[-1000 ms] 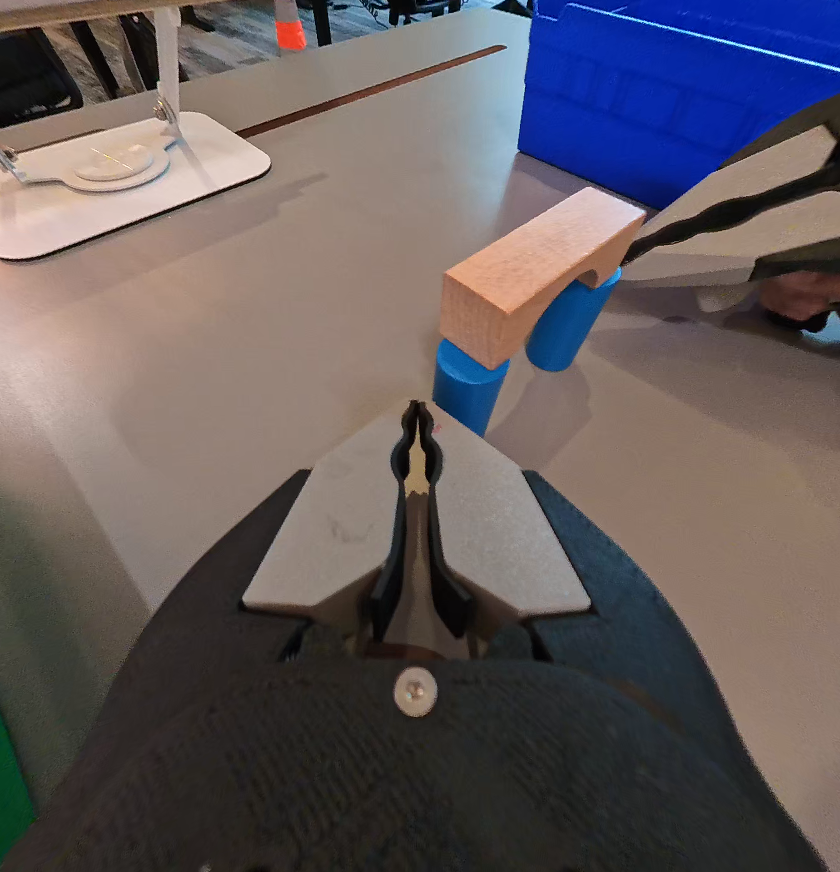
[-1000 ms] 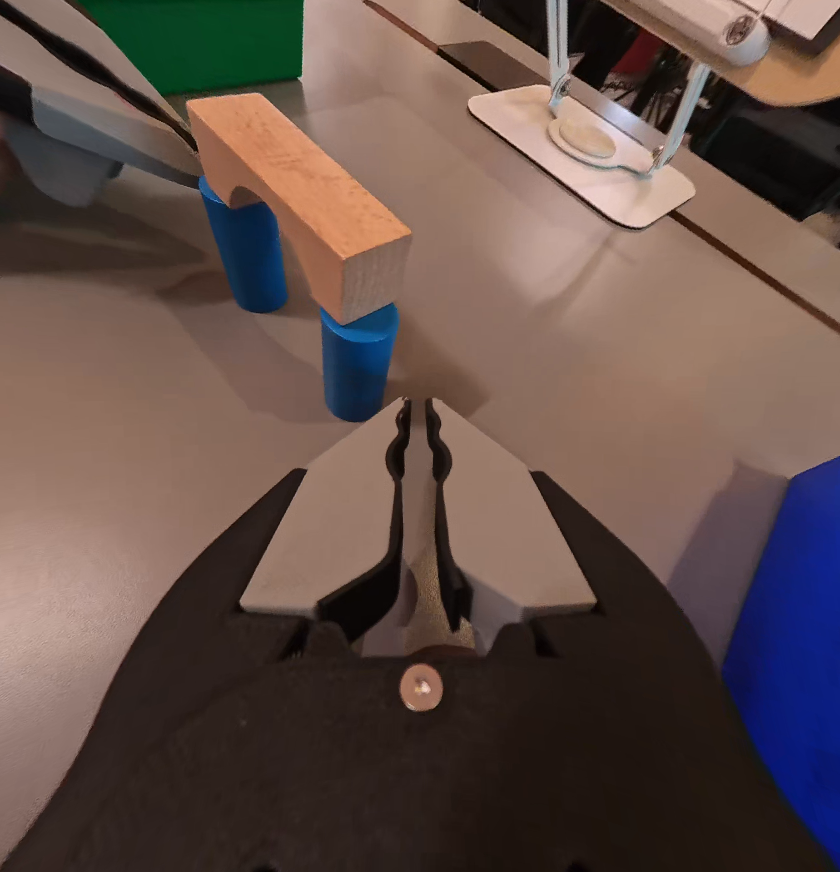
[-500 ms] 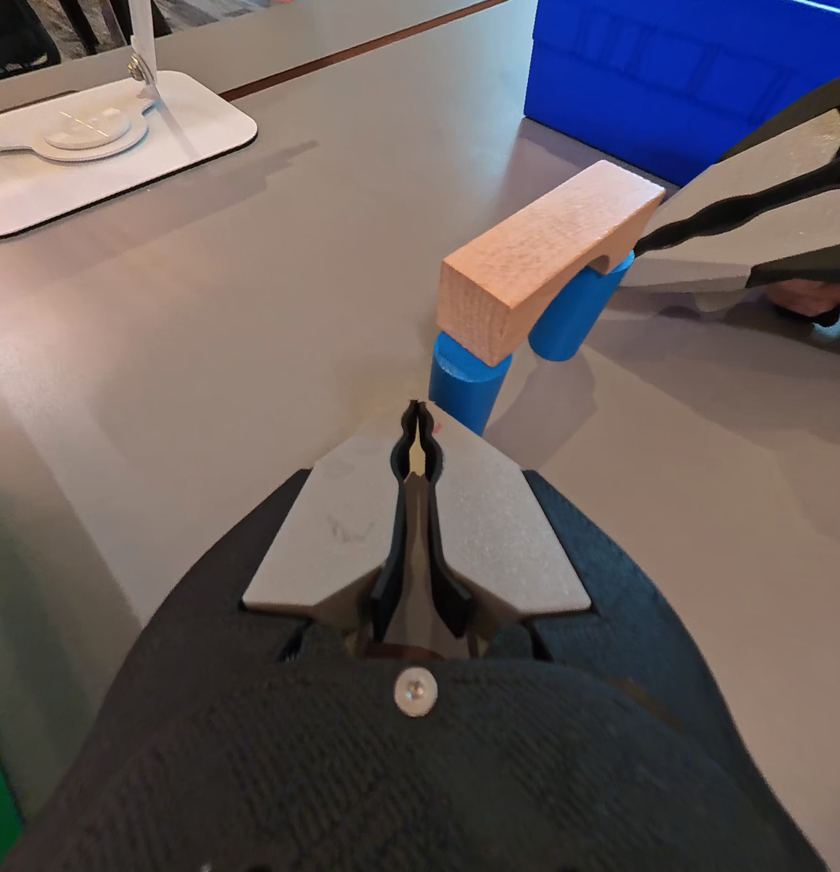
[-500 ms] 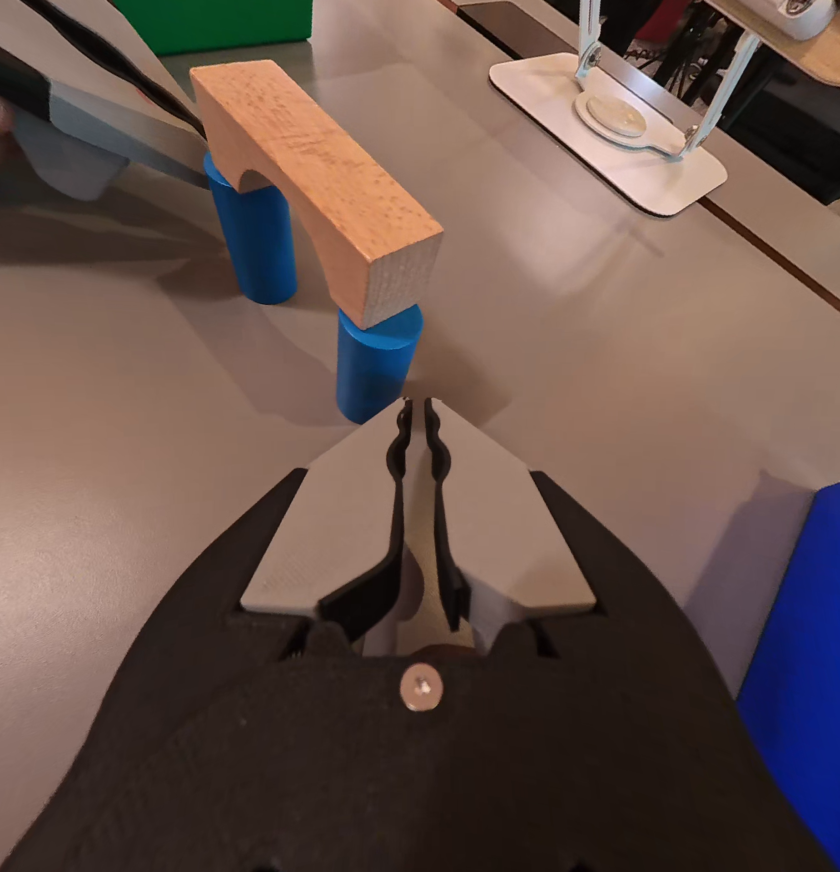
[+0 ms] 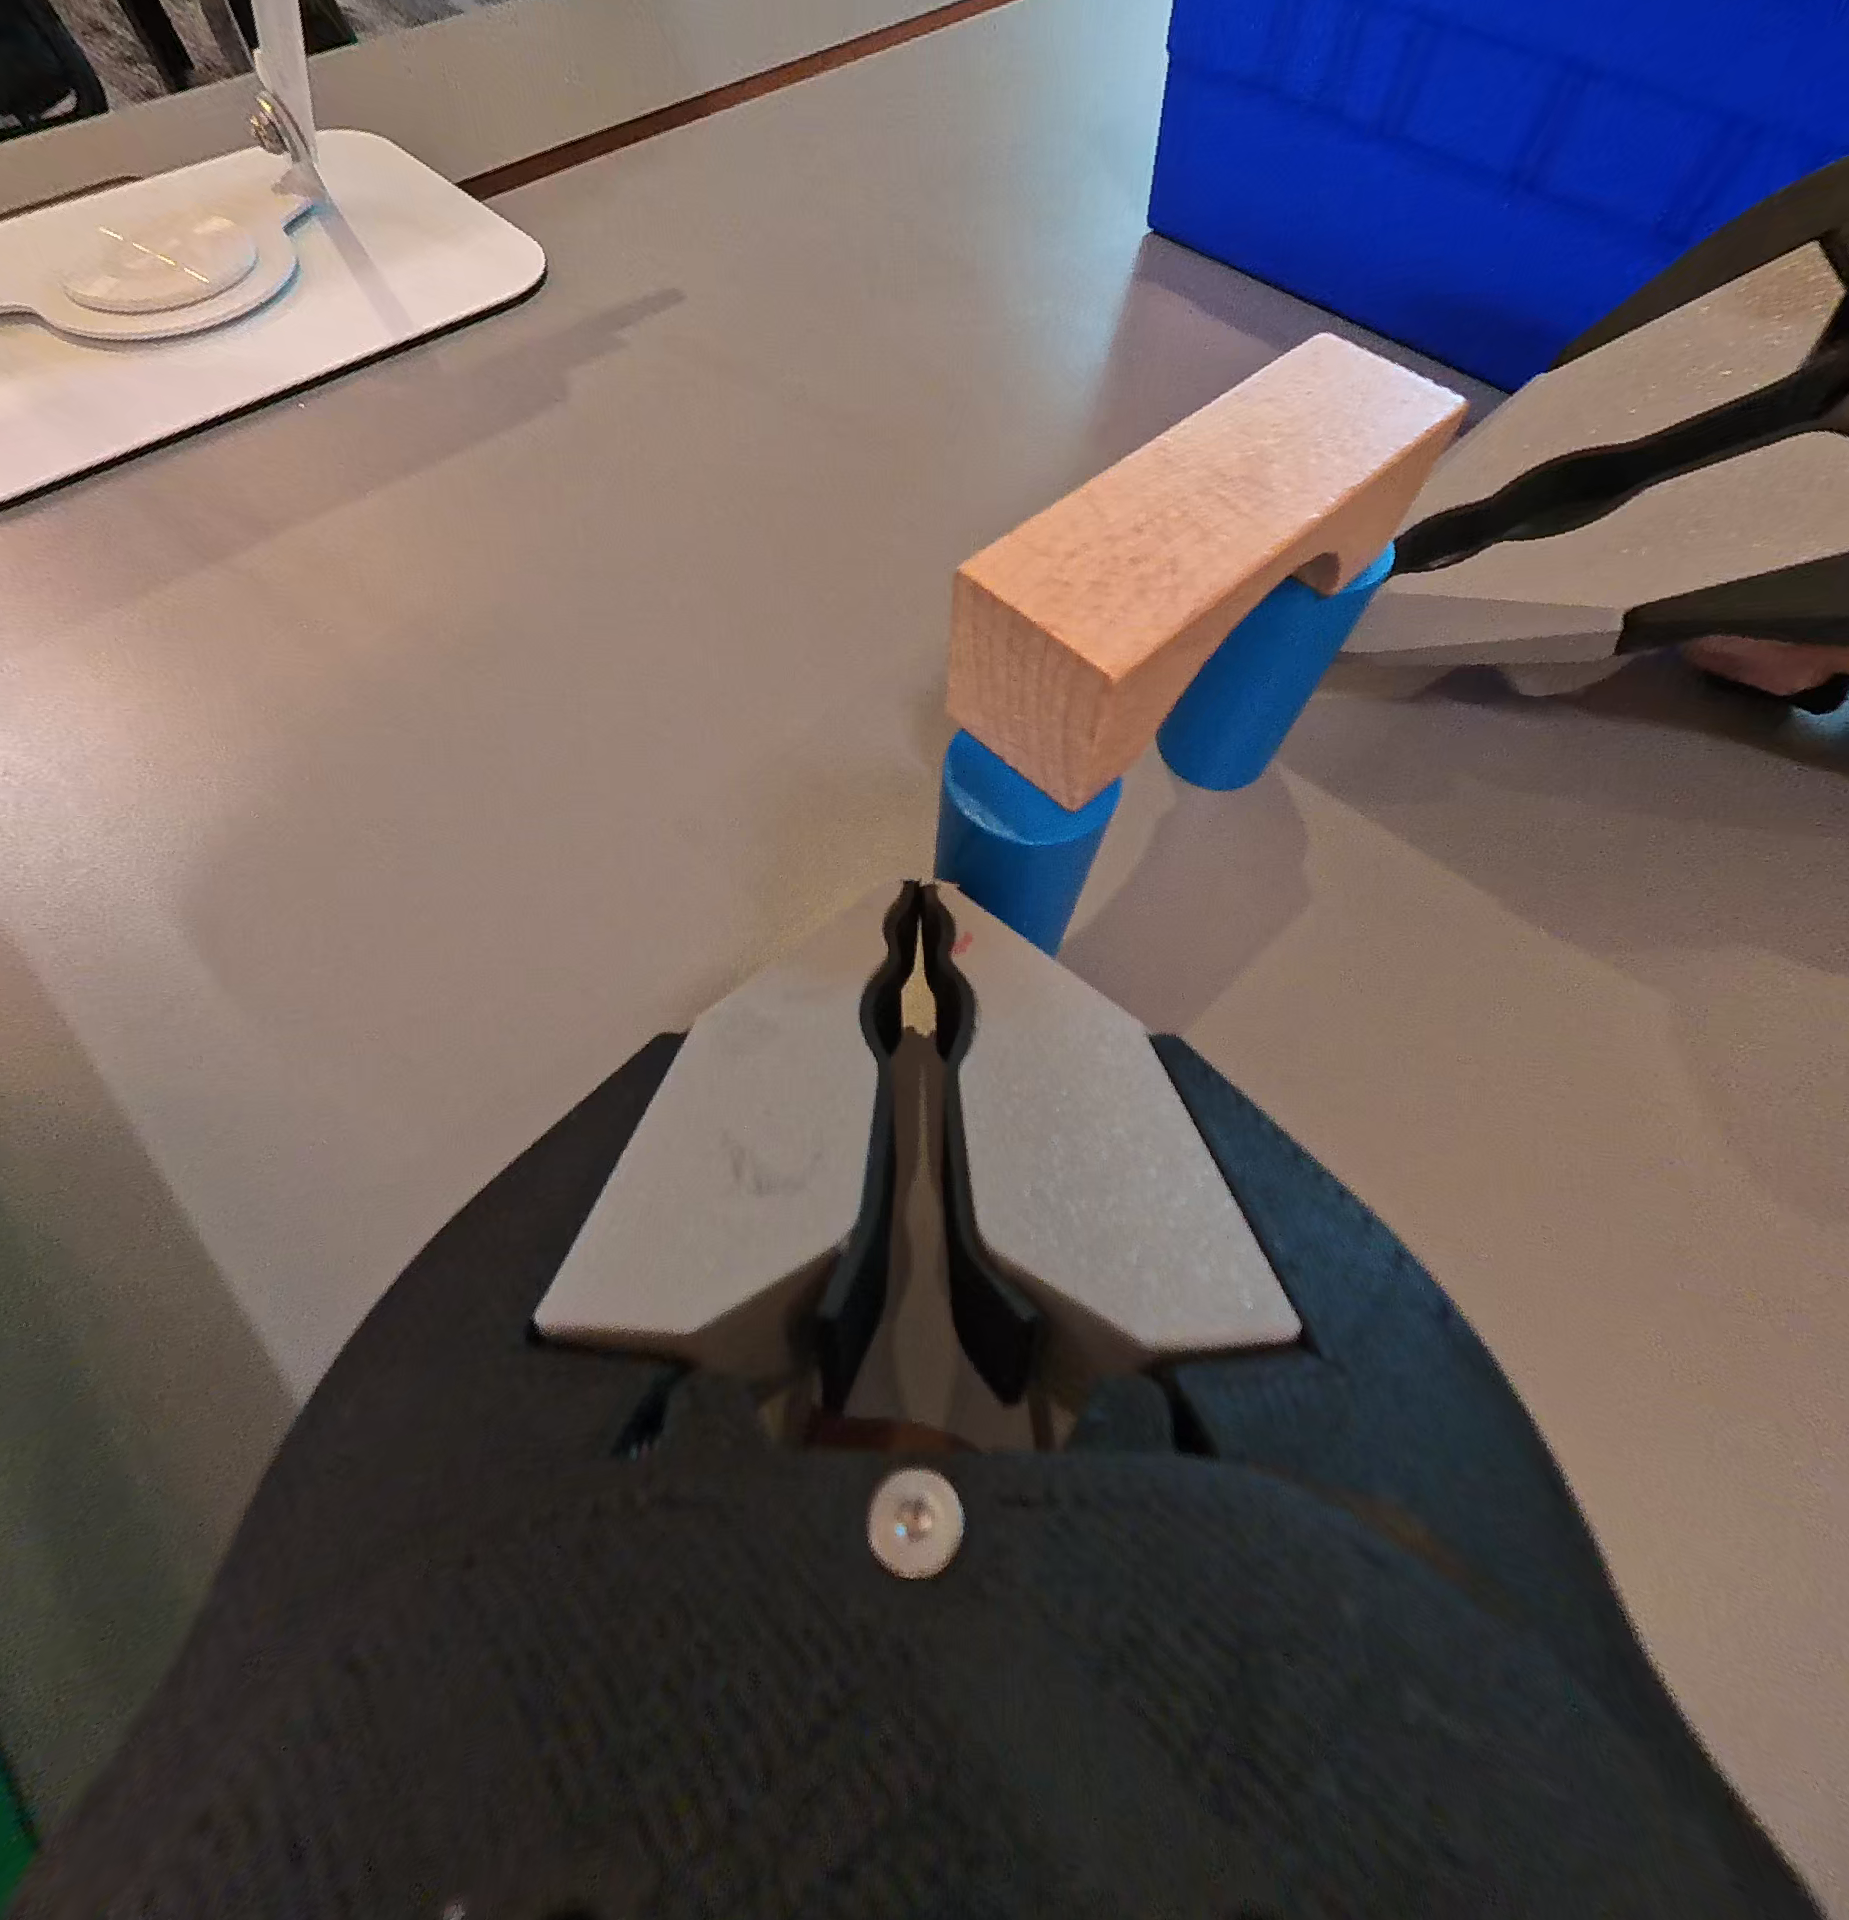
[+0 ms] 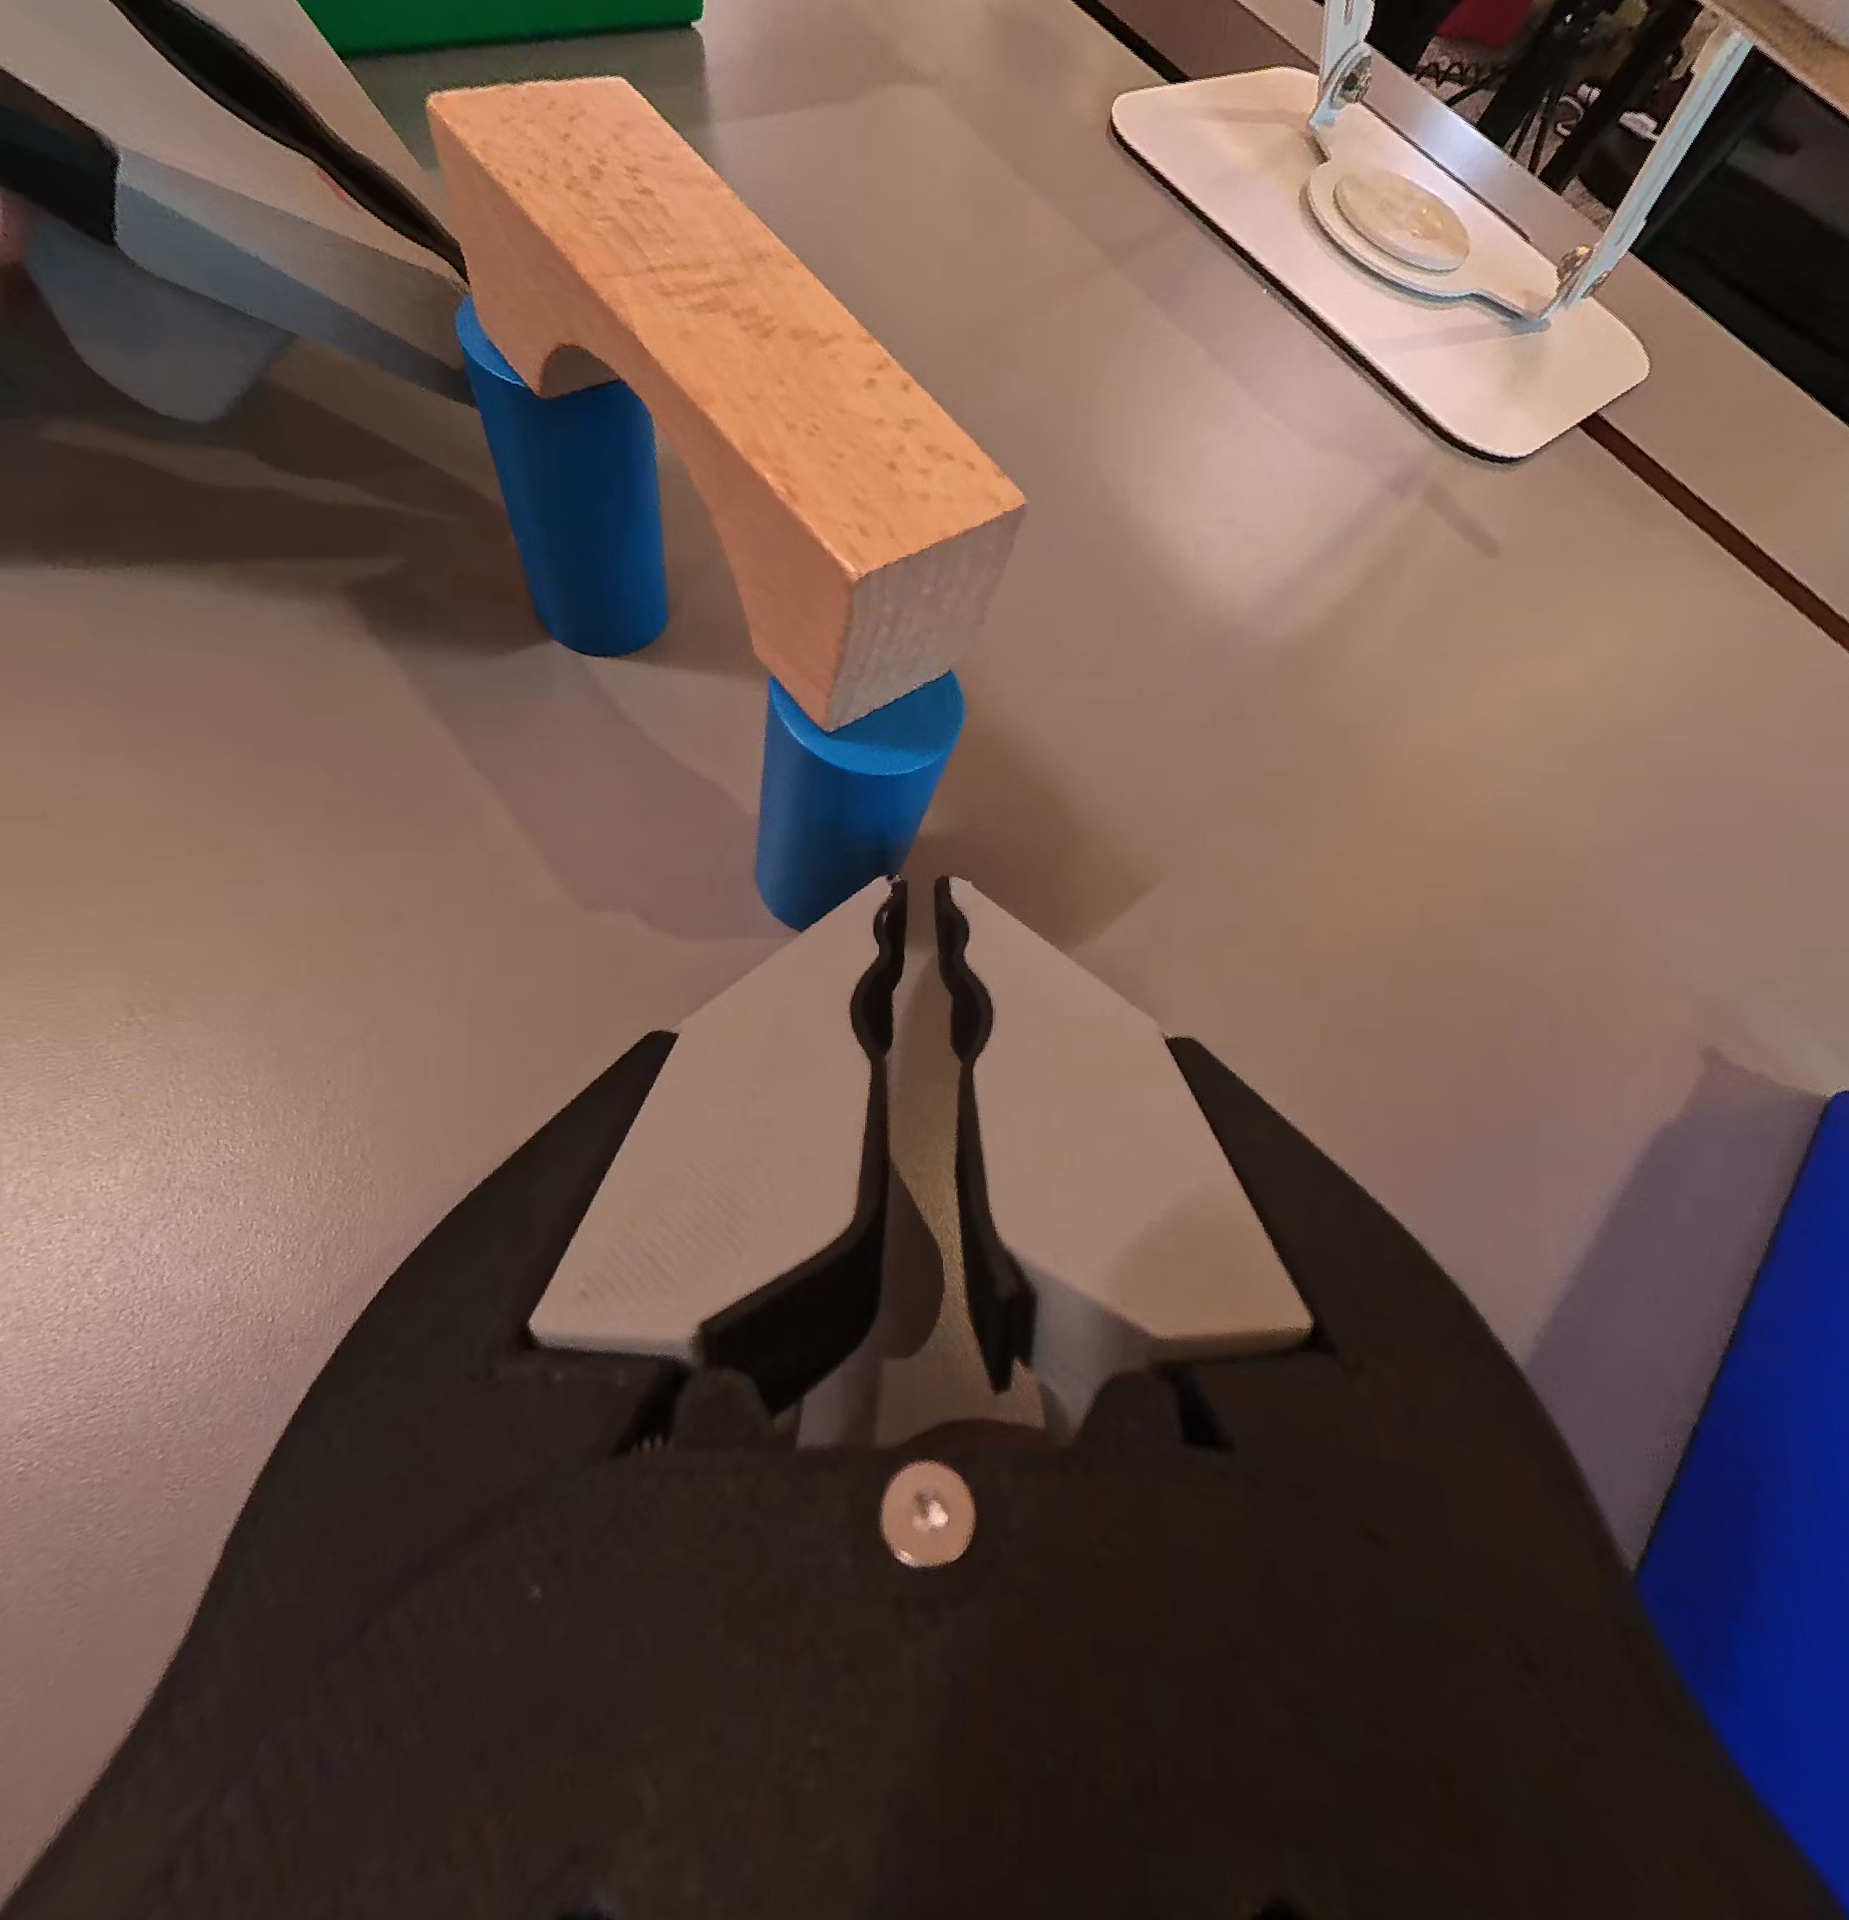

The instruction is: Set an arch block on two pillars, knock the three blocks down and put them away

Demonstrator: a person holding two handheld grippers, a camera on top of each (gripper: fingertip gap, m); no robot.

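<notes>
1. grey laminate makes up the desk (image 5: 691,582) that fills both of our views, with a thin dark seam running across its far part.
2. we see a blue bin (image 5: 1502,156) at the far right of the left wrist view, and a green box (image 6: 504,21) at the top edge of the right wrist view.
3. a white stand base (image 6: 1398,270) with metal legs rests flat on the desk, well apart from the blocks.
4. our left gripper (image 5: 918,888) has its fingertips brought together on nothing, the tip just beside the lower side of the near blue pillar (image 5: 1013,862).
5. our right gripper (image 6: 918,883) has its jaws nearly together with a thin slit between them and nothing inside, the tip just beside the foot of the other blue pillar (image 6: 847,810).
6. the wooden arch block (image 6: 712,343) lies across the tops of both pillars, one end on each, so the three form a standing bridge on the desk between our two grippers.
7. both pillars stand upright on the desk, and each gripper points at the stack from its own end.
</notes>
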